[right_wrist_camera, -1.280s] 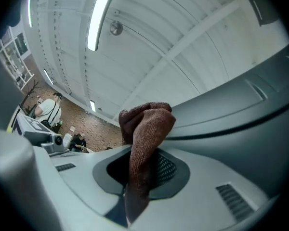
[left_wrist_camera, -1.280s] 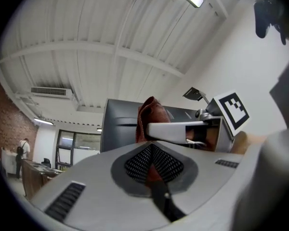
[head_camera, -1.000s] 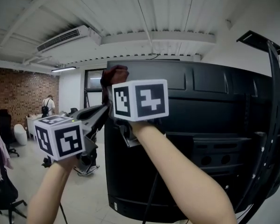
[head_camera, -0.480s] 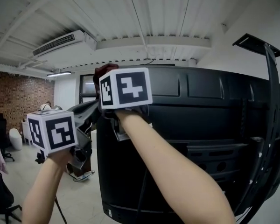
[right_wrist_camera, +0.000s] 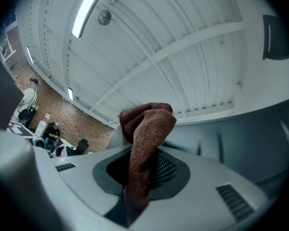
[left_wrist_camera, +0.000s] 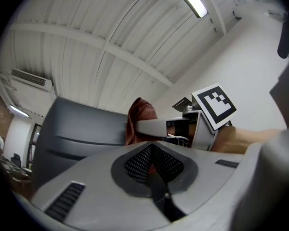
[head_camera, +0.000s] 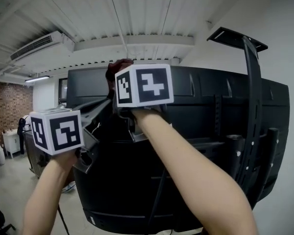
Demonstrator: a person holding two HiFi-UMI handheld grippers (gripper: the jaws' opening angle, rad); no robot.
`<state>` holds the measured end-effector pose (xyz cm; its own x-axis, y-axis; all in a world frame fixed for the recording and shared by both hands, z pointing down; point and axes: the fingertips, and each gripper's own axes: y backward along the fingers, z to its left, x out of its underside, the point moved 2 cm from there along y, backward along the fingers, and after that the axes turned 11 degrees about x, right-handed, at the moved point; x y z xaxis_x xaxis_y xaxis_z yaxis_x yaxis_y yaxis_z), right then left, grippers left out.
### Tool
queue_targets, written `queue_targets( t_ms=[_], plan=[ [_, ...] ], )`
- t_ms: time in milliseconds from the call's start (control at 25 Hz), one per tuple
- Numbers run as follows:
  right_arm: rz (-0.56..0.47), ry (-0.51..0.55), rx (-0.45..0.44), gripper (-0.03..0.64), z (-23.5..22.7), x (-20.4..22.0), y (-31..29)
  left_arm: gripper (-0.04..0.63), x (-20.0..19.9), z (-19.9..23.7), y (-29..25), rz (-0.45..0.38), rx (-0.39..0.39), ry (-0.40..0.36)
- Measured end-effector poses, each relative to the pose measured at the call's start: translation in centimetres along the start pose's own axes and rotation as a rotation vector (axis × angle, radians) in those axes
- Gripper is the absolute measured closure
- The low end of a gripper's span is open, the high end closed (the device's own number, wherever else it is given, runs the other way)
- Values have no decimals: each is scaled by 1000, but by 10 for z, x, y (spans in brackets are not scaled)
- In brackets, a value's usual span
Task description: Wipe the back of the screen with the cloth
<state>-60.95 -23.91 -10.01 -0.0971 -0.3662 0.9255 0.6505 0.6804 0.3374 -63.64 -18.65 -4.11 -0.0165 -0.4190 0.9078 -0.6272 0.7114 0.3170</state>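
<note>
The black back of the screen (head_camera: 201, 131) fills the middle of the head view. A reddish-brown cloth (head_camera: 119, 65) sits at its top edge, held by my right gripper (head_camera: 120, 77), whose marker cube hides the jaws. In the right gripper view the cloth (right_wrist_camera: 147, 129) stands bunched up out of the right gripper (right_wrist_camera: 140, 170), with the screen (right_wrist_camera: 241, 134) to the right. My left gripper (head_camera: 100, 107) points up at the screen's left part, just below the cloth. In its own view the left gripper (left_wrist_camera: 151, 158) is shut and holds nothing, with the cloth (left_wrist_camera: 138, 119) and the screen (left_wrist_camera: 82, 129) beyond it.
A black stand arm (head_camera: 251, 92) runs up the right side of the screen to a plate above it. A cable (head_camera: 159, 195) hangs down the screen's back. An air conditioner (head_camera: 39, 45) is on the ceiling at left. A person (head_camera: 22, 129) stands far off by the brick wall.
The right gripper and cloth have shifted right along the screen's top edge, away from its left corner. The head view has swung, so the screen now sits further left.
</note>
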Motion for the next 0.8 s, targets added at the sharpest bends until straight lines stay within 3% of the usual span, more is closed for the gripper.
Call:
queue_targets(
  t_ms=[200,440,640,800],
  plan=[
    [5,20,133,552,-74,1,35,584,12,-29,-49,-9,98,54],
    [-3,34,249,551,-139,-2,71,584,15,-57,-96,-11,153,48],
    [-3,18,325,551,-178,2,95,584,16,-68,-113,9,152,-11],
    [0,7,333,551,-187,5,99,584,19,-71,-118,10,152,-14]
  ],
)
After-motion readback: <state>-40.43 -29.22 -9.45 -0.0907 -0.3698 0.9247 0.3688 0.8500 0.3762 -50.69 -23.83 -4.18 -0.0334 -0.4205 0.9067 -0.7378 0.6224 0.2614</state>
